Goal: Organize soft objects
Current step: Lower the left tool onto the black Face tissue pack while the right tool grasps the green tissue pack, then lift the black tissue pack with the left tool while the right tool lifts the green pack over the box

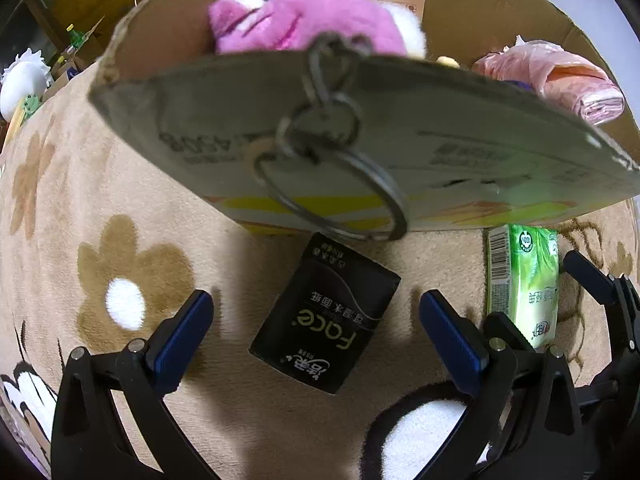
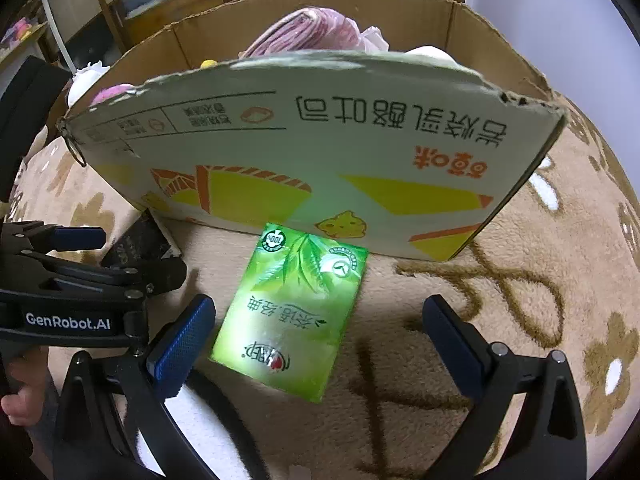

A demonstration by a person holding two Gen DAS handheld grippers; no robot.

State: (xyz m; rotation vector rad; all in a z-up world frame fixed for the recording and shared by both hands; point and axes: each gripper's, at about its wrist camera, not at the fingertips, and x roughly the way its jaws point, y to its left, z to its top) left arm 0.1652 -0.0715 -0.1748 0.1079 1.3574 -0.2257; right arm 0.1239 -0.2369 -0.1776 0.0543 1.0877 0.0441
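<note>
1. Both jaws stand wide apart with nothing between them: the left gripper (image 1: 316,328) hangs over the black tissue pack (image 1: 326,316), the right gripper (image 2: 320,332) over the green tissue pack (image 2: 290,312).
2. Each pack lies flat on the beige carpet (image 1: 80,184), which has brown flowers with white centres, and each sits just in front of the near wall of the cardboard box (image 2: 320,140).
3. Seen from the left wrist, the green pack lies to the right of the black one, with a strip of carpet between them.
4. White and yellow print on the black pack reads "Face", upside down to the camera, with Chinese characters beside it that are too small to make out.
5. Leaves, a round "100%" seal, a red logo and Chinese characters mark the top of the green pack; a barcode runs along its side.
6. Large upside-down Chinese characters, an orange logo and yellow-and-orange shapes cover the box's near wall.
7. Inside the box sits a pink plush toy (image 1: 304,20) at the left, its dark metal key rings (image 1: 332,152) hanging over the near wall, and a roll of pink plastic bags (image 1: 560,80) at the right.
8. "GenRobot.AI" is printed in white on the left gripper's body, seen at the left of the right wrist view.
</note>
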